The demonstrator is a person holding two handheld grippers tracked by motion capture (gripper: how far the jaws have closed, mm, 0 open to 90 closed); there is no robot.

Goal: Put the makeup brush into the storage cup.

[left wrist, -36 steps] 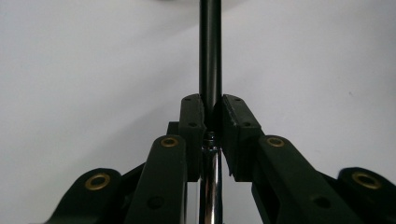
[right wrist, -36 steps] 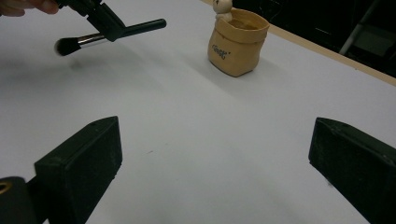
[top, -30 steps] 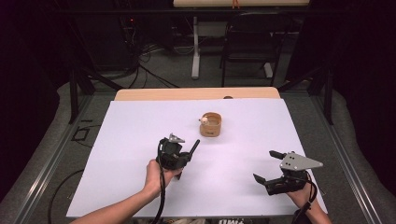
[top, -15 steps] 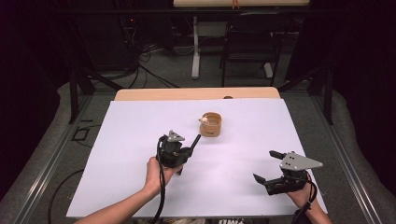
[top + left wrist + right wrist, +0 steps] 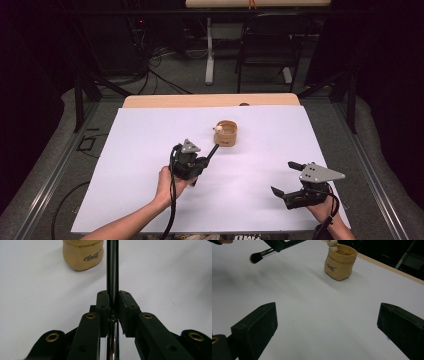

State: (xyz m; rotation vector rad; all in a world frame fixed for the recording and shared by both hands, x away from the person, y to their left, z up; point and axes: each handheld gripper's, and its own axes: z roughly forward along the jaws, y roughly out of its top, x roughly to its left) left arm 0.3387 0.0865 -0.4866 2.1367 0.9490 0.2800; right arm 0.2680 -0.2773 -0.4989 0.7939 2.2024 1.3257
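The brush is clamped in the left claw, handle tip pointing toward the pot just beyond it. The right claw gapes wide, holding nothing, over the desk.

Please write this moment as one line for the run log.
left gripper: shut on makeup brush | right gripper: open, idle | tan pot: upright
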